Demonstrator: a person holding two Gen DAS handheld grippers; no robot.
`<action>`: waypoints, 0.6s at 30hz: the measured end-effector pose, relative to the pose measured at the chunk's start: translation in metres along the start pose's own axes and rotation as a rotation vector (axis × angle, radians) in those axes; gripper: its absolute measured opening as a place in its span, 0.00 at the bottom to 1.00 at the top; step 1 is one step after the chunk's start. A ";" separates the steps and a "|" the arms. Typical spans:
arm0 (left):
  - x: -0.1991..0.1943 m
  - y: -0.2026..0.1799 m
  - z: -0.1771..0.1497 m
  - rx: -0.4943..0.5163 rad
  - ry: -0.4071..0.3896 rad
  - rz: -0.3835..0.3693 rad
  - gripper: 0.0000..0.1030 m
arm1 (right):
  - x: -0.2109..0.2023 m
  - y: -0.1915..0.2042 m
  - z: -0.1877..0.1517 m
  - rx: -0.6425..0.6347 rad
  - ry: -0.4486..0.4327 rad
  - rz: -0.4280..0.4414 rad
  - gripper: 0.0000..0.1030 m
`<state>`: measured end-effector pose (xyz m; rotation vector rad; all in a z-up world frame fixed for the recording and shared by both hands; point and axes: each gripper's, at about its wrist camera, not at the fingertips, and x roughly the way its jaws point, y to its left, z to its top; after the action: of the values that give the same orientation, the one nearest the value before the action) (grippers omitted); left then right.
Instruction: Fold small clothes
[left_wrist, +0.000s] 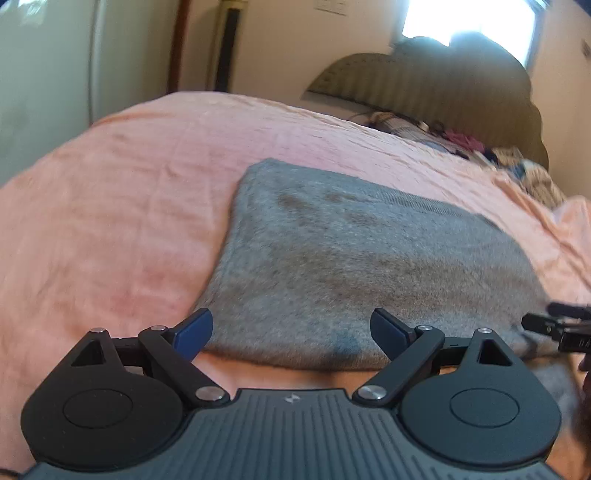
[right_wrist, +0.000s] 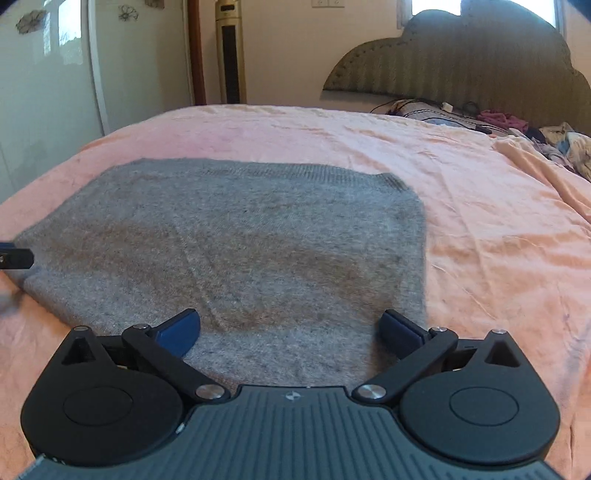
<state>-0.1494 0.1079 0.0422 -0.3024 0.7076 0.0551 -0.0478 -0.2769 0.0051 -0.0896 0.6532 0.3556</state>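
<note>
as it lies flat | grey knit garment (right_wrist: 236, 243) | folded rectangle | pink bedspread (right_wrist: 480, 206)

Heathered grey knit garment (right_wrist: 236, 236) on salmon-pink bedsheet (right_wrist: 480, 192); olive ribbed headboard (right_wrist: 461, 59); blue-padded black grippers

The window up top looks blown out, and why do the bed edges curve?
Left wrist view: window glares white, the whole frame slightly blurred. Right wrist view: sharper, grey sweater knit readable. Both views: fisheye lens bows the pink bedspread.
</note>
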 end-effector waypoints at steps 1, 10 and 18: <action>-0.004 0.012 -0.003 -0.086 0.015 0.000 0.91 | -0.001 -0.005 -0.003 0.020 -0.006 -0.016 1.00; 0.000 0.047 -0.004 -0.548 0.044 -0.157 0.97 | 0.003 -0.027 -0.015 0.114 -0.004 -0.029 1.00; 0.025 0.031 0.012 -0.652 0.051 -0.067 0.62 | -0.002 -0.041 -0.017 0.198 -0.043 0.038 1.00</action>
<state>-0.1278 0.1396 0.0271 -0.9532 0.7153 0.2167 -0.0449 -0.3192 -0.0088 0.1194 0.6455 0.3271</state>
